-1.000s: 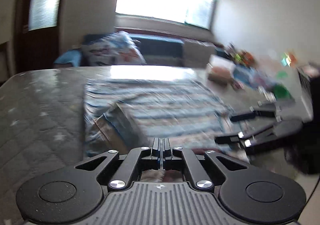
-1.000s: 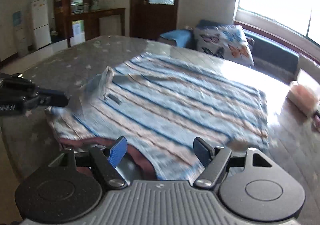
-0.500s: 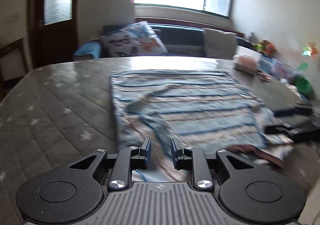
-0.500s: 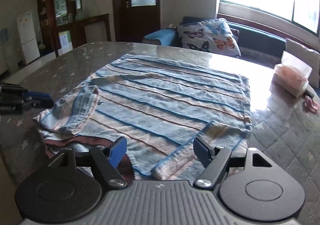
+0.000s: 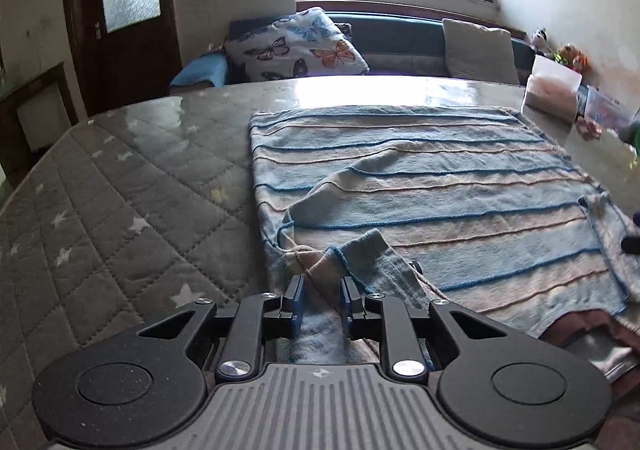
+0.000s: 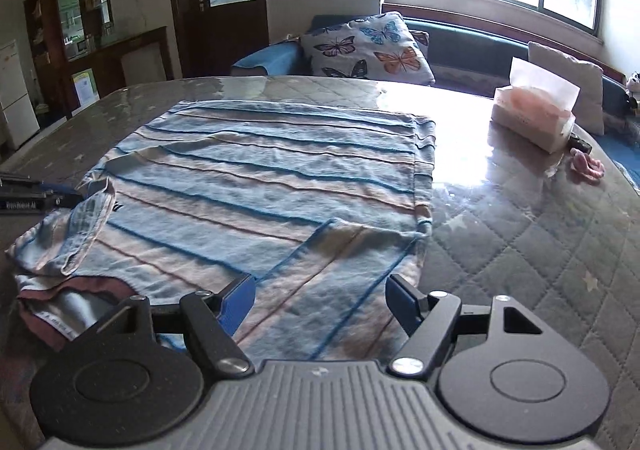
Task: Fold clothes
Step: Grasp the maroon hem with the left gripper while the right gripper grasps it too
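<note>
Right wrist alone shows tissue box [image 6: 534,118] beyond shirt [image 6: 272,186].

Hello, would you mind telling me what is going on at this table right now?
A person with a gripper in each hand is folding a striped shirt spread on a quilted table. Both sleeves are folded in over the body. The left gripper is closing with sleeve cloth between its jaws but not clamped; the right gripper hangs open above the other sleeve.
</note>
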Demonstrator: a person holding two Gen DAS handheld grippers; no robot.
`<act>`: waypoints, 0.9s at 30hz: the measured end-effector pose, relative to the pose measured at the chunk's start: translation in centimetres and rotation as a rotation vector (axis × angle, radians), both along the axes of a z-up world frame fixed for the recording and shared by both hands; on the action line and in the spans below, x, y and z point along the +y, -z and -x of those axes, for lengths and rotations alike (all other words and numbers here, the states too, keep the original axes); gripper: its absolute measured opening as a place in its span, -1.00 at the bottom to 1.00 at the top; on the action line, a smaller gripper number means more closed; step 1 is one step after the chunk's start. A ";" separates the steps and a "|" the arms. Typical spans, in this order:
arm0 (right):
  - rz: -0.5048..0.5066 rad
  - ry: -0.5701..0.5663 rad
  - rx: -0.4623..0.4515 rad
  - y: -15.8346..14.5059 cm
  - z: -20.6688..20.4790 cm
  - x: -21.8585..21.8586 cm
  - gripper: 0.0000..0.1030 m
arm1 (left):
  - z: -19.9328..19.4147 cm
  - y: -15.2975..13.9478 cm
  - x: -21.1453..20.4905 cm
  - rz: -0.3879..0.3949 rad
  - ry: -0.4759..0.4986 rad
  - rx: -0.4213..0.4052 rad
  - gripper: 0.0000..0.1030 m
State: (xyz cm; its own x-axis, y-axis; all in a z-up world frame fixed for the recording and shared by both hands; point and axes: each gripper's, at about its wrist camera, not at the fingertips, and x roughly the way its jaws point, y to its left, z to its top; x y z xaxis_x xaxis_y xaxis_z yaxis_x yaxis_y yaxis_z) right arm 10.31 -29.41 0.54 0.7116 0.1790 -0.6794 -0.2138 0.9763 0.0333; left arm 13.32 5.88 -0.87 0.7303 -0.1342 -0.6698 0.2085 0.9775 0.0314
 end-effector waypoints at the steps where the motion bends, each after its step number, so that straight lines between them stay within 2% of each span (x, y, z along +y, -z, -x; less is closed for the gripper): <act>1: 0.002 -0.002 -0.001 0.0 -0.3 -0.1 0.40 | 0.0 -0.2 -0.1 -0.004 0.005 -0.005 -0.59; 4: 0.006 -0.006 -0.003 -0.1 -1.3 -0.5 0.32 | -0.2 -0.7 -0.4 -0.010 0.014 -0.027 -0.58; 6: 0.004 -0.009 0.000 -0.1 -2.2 -0.6 0.15 | -0.6 -0.8 -0.6 -0.012 0.014 -0.029 -0.58; 10: -0.004 -0.020 0.010 0.3 -3.8 -0.7 0.03 | -1.4 -0.1 -1.1 -0.029 0.018 -0.019 -0.53; 14: 0.013 -0.027 0.026 1.4 -4.9 -0.4 0.04 | -1.2 -0.1 -1.5 -0.047 0.026 -0.027 -0.33; 18: 0.030 -0.035 0.011 1.1 -4.4 -0.1 0.05 | 0.0 -0.5 -1.5 -0.082 0.038 -0.053 -0.10; 22: 0.094 -0.068 0.003 0.8 -2.4 0.4 0.14 | 1.6 -0.7 -1.4 -0.101 0.059 -0.062 0.12; 24: 0.107 -0.080 0.001 0.6 -1.3 0.6 0.29 | 2.7 -0.6 -1.5 -0.110 0.076 -0.061 0.22; 27: 0.109 -0.102 0.007 0.6 0.3 0.9 0.31 | 4.6 -0.2 -1.9 -0.129 0.120 -0.057 0.37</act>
